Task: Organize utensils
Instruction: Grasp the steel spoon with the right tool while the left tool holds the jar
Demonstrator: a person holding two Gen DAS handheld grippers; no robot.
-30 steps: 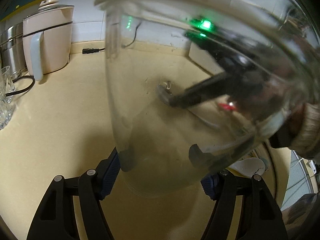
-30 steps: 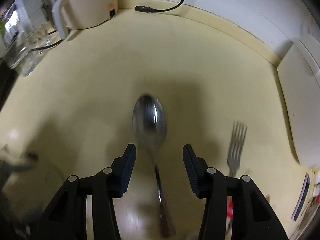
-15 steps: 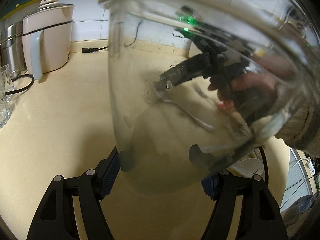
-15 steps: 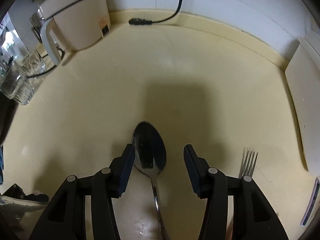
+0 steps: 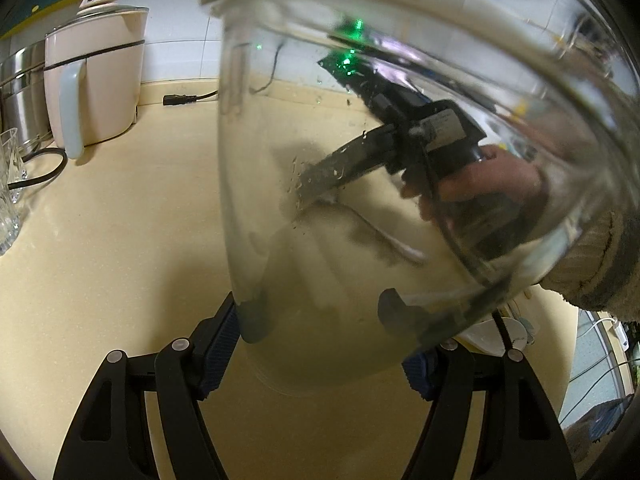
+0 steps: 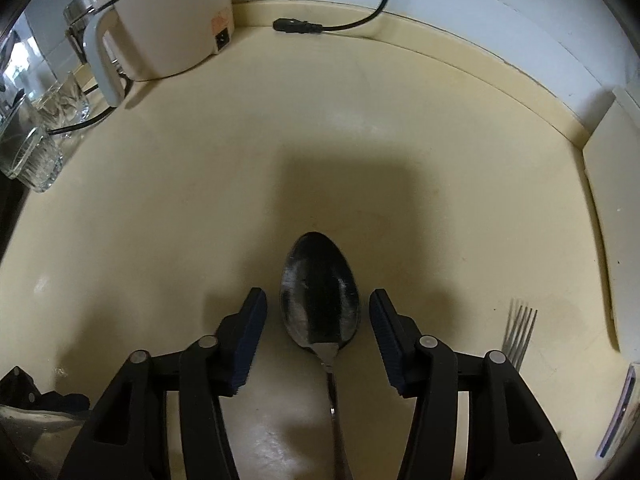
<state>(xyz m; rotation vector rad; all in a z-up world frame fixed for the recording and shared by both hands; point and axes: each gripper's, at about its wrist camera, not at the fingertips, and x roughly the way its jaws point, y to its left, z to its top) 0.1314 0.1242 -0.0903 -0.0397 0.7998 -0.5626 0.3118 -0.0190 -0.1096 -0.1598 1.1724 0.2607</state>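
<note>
- Legible text, brands, numbers, signs: none could be read in either view.
- Label on the cream kettle [image 6: 168, 28], a small orange-pink sticker above the power socket at its base: printing too small to make out.
- Grey label on the black right gripper body, seen through the glass jar [image 5: 360, 160] in the left wrist view: blurred, unreadable.

The spoon [image 6: 320, 304] handle runs off the bottom edge. The fork [image 6: 519, 332] shows only tines at lower right. Through the jar [image 5: 360, 200], the right gripper [image 5: 316, 184] looks smeared, fingertips unclear.
</note>
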